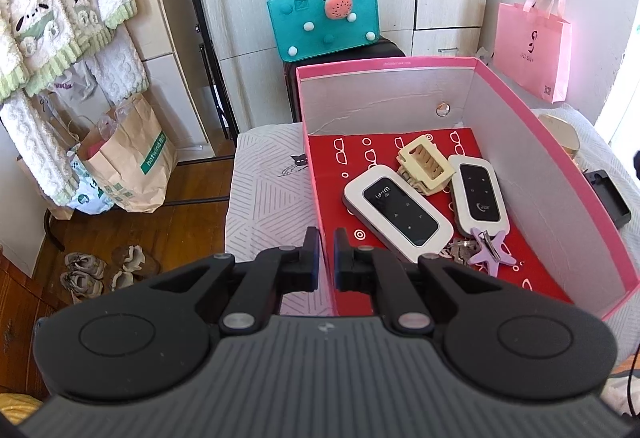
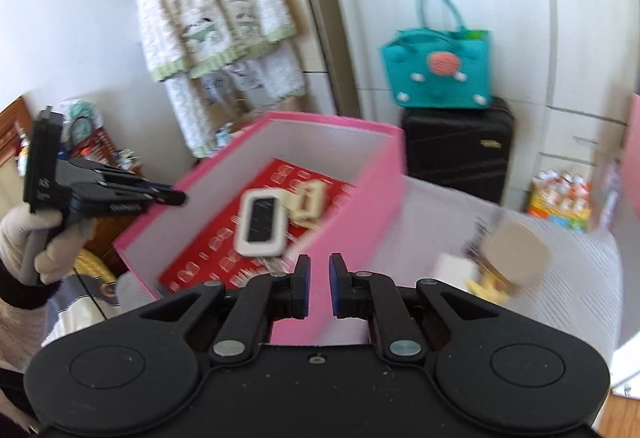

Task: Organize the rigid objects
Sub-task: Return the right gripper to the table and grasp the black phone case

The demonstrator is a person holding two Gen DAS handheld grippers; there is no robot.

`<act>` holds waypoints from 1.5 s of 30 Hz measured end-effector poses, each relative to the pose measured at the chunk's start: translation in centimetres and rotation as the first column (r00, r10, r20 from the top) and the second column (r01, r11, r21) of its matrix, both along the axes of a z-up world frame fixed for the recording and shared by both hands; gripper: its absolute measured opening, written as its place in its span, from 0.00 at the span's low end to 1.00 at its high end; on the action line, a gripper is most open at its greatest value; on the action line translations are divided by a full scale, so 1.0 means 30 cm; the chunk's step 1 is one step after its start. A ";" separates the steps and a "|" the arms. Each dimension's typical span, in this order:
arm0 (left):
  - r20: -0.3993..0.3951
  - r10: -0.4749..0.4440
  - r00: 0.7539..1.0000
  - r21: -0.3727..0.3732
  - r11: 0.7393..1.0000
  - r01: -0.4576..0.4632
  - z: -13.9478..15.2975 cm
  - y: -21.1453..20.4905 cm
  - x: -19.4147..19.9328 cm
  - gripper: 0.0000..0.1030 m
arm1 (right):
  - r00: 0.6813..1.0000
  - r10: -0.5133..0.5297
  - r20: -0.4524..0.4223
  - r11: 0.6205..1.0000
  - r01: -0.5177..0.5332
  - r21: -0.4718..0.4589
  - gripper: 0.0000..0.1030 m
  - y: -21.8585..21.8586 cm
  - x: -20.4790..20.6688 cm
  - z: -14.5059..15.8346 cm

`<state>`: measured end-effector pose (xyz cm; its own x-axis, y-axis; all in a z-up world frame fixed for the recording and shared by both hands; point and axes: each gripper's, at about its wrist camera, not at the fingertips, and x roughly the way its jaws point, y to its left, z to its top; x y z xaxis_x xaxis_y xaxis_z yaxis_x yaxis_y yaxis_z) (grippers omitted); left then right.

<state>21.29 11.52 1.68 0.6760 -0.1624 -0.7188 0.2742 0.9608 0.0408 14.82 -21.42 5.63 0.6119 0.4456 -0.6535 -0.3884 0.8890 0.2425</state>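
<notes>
My right tongs (image 2: 319, 286) barely parted, empty; beige-lidded jar (image 2: 510, 258) lies right, past pink box (image 2: 360, 222) (left tongs (image 1: 326, 258) closed, empty).

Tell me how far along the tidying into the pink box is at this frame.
Well underway. The pink box already holds two Wi-Fi routers, a cream hair claw clip, keys and a purple star clip. Nothing is in hand: left claw and right claw carry nothing. Left outside: a black item and blurred things.
</notes>
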 end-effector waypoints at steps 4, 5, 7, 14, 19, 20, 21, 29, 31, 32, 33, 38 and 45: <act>-0.002 0.011 1.000 0.005 1.000 -0.011 -0.003 -0.008 0.004 0.05 | 0.996 -0.092 -0.019 0.996 0.092 -0.021 0.15 -0.095 -0.044 -0.075; -0.003 0.014 1.000 0.007 1.000 -0.014 -0.003 -0.009 0.005 0.05 | 0.993 -0.114 -0.023 0.993 0.113 -0.037 0.18 -0.114 -0.051 -0.100; -0.005 0.018 1.000 0.008 1.000 -0.018 -0.002 -0.010 0.006 0.05 | 0.987 -0.156 -0.032 0.985 0.153 -0.085 0.22 -0.140 -0.061 -0.150; -0.015 0.041 0.999 0.009 0.999 -0.041 -0.009 -0.018 0.012 0.05 | 0.975 -0.215 -0.051 0.968 0.206 -0.143 0.42 -0.203 -0.064 -0.271; -0.020 0.050 0.999 0.014 0.999 -0.050 -0.011 -0.024 0.015 0.05 | 0.973 -0.230 -0.011 0.952 0.222 -0.211 0.60 -0.194 -0.050 -0.310; -0.021 0.051 0.998 0.015 0.999 -0.051 -0.010 -0.023 0.015 0.05 | 0.973 -0.231 -0.009 0.953 0.225 -0.204 0.61 -0.197 -0.046 -0.317; -0.022 0.051 0.998 0.016 0.999 -0.051 -0.010 -0.023 0.015 0.05 | 0.972 -0.234 -0.010 0.954 0.227 -0.195 0.62 -0.200 -0.041 -0.324; -0.024 0.052 0.998 0.016 0.999 -0.052 -0.010 -0.023 0.016 0.05 | 0.965 -0.261 0.004 0.940 0.255 -0.227 0.73 -0.190 0.029 -0.378; -0.023 0.051 0.998 0.017 0.999 -0.051 -0.010 -0.023 0.015 0.05 | 0.964 -0.266 0.009 0.937 0.260 -0.232 0.73 -0.188 0.045 -0.387; -0.022 0.051 0.998 0.018 0.999 -0.051 -0.009 -0.023 0.016 0.05 | 0.963 -0.268 0.008 0.937 0.262 -0.230 0.73 -0.190 0.050 -0.390; -0.024 0.051 0.998 0.016 0.999 -0.051 -0.008 -0.023 0.017 0.05 | 0.963 -0.268 0.005 0.939 0.262 -0.225 0.73 -0.193 0.053 -0.392; -0.024 0.051 0.998 0.003 0.999 -0.050 -0.013 -0.019 0.015 0.05 | 0.977 -0.211 0.019 0.947 0.210 -0.242 0.70 -0.192 0.030 -0.386; -0.014 0.048 0.999 0.009 0.999 -0.048 -0.030 -0.023 0.002 0.05 | 0.989 -0.132 -0.070 0.972 0.115 -0.204 0.68 -0.176 -0.006 -0.371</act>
